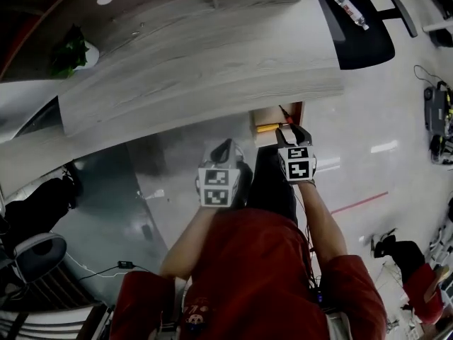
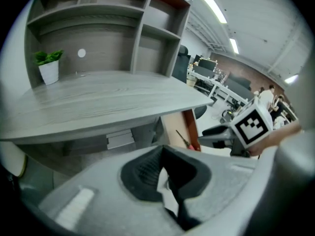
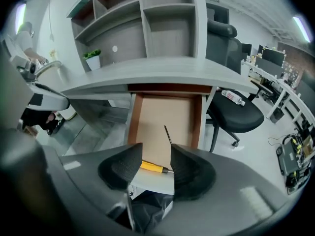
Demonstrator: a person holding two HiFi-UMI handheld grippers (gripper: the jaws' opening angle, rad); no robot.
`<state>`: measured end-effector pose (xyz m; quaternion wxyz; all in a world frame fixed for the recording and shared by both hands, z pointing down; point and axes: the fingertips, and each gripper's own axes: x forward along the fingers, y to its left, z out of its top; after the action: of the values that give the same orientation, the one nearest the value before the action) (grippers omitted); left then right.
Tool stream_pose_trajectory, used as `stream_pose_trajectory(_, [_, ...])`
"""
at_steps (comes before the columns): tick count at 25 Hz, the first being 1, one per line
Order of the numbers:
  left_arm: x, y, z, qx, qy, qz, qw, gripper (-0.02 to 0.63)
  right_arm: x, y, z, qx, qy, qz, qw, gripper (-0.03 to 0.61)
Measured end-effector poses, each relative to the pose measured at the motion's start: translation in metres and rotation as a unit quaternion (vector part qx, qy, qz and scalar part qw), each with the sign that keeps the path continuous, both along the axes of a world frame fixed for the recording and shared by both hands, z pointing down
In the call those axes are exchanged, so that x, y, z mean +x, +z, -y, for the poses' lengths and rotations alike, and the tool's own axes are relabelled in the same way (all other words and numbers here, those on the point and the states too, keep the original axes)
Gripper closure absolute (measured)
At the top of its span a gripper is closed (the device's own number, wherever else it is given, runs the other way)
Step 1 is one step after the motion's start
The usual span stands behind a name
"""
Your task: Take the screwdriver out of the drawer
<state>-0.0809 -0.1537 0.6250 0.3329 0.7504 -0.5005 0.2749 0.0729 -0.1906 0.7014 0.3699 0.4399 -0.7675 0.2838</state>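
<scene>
The drawer [image 3: 165, 117] under the grey desk [image 1: 184, 83] stands pulled out. A yellow-handled screwdriver [image 3: 152, 167] lies crosswise near the drawer's front, seen in the gap between my right gripper's jaws. My right gripper [image 3: 156, 154] is open just above it and holds nothing. A second screwdriver with a thin dark shaft [image 3: 168, 134] lies lengthwise in the drawer; its red handle [image 2: 189, 144] shows in the left gripper view. My left gripper [image 2: 165, 173] hangs left of the drawer, its jaws together with nothing in them. In the head view both grippers [image 1: 223, 154] [image 1: 291, 137] sit in front of the drawer [image 1: 276, 119].
A black office chair [image 3: 236, 114] with a bottle on its seat stands right of the drawer. A potted plant [image 2: 48, 68] sits at the desk's back left, under open shelves [image 3: 147, 18]. Cables and another chair [image 1: 35, 250] lie on the floor to the left.
</scene>
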Motion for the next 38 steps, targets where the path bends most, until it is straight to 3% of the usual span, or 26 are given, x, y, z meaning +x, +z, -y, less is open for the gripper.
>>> stream_pose_trajectory(14, [0.020,0.071,-0.026,-0.064,0.001,-0.001,0.9979,0.617,0.019,0.098,0.007,-0.065,-0.029,-0.056,0.996,0.411])
stream_pose_trajectory(26, [0.011,0.101,-0.046,-0.101,-0.010,0.018,0.9947,0.617,0.031,0.142,0.022,-0.069,-0.065,-0.149,0.984,0.411])
stream_pose_trajectory(38, [0.009,0.112,-0.050,-0.113,-0.013,0.019,0.9933,0.617,0.020,0.159,0.035,-0.064,-0.121,-0.223,0.965,0.411])
